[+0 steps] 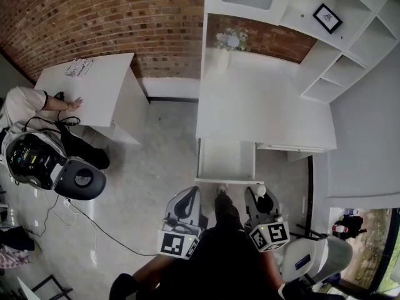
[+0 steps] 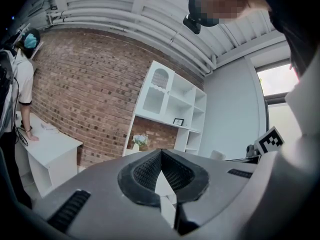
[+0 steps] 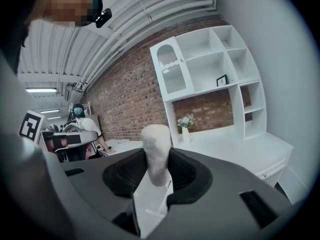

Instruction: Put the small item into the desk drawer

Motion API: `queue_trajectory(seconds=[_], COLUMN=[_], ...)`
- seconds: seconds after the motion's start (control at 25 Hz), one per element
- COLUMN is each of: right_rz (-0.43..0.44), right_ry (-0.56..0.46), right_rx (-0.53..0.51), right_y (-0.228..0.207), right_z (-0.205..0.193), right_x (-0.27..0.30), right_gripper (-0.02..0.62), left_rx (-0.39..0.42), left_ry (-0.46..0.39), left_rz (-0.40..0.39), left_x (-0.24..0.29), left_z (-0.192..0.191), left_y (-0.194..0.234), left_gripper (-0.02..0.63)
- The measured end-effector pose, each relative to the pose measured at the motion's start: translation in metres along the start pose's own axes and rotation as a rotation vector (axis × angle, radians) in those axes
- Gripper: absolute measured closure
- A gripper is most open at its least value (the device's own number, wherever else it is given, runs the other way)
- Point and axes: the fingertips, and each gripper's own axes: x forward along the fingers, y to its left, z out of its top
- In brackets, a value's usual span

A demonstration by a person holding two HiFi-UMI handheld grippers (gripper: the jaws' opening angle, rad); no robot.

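Head view looked steeply down on a white desk [image 1: 262, 114] standing against a red brick wall [image 1: 112, 17], with its shallow white pull-out drawer [image 1: 226, 160] drawn open toward the person and showing a bare white bottom. Both hand-held tools sat low in that picture, just short of the drawer's front edge. The right gripper [image 1: 261, 196] was closed on a small off-white round-topped item [image 1: 260, 190], whose pale cap showed just beyond the jaw tips, near the drawer's front right corner and outside the drawer rather than over it. Right gripper view showed the same item [image 3: 155, 151] standing upright between the two dark ribbed pads of the right gripper [image 3: 156, 170], gripped round its lower part by both pads, its blunt matt top rising clear above the jaws. Beyond it the desk [image 3: 240, 146] could be seen, along with a white vase of pale flowers [image 3: 185, 129] and a white open shelf unit [image 3: 210, 69] holding a small black picture frame [image 3: 222, 80]. The left gripper [image 1: 189, 199] lay beside the right one, apart from it and from the item. In the left gripper view, the jaws of the left gripper [image 2: 161, 153] met at their tips with nothing between them. Off to the left a person [image 1: 28, 105] leaned a hand on a separate white table [image 1: 94, 89].
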Motion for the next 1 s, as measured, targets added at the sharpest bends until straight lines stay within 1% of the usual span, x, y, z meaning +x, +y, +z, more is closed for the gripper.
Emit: queue_trajectory(seconds=[0.2,0.32,0.44,0.64,0.8,1.0], right_rz=[0.037,0.059,0.086,0.114,0.121,0.125], right_ry=[0.020,0.037,0.037,0.070,0.108,0.166], right_rx=[0.005,-0.015,-0.041,-0.047,-0.047,-0.052], right_y=[-0.020,-0.028,-0.038,-0.060,-0.070,-0.085], right_z=[0.000,0.006,0.014,0.009,-0.003,-0.029], right_x=[0.035,0.056,0.074,0.102,0.122,0.146], right_gripper=[0.451,0.451,0.451,0.451,0.451,0.451], left_rx=[0.003,-0.001,-0.002,-0.004,-0.007,-0.013], left_ry=[-0.012,-0.017,-0.021,-0.009,0.010,0.029], left_rz=[0.049,0.079,0.089,0.095,0.102,0.102], left_x=[0.026,0.039,0.056,0.091,0.105,0.122], left_z=[0.006,0.012,0.014,0.016,0.014,0.006], left_y=[0.010,0.015,0.014,0.010,0.014,0.018], left_gripper=[0.581,0.581,0.581,0.581,0.581,0.581])
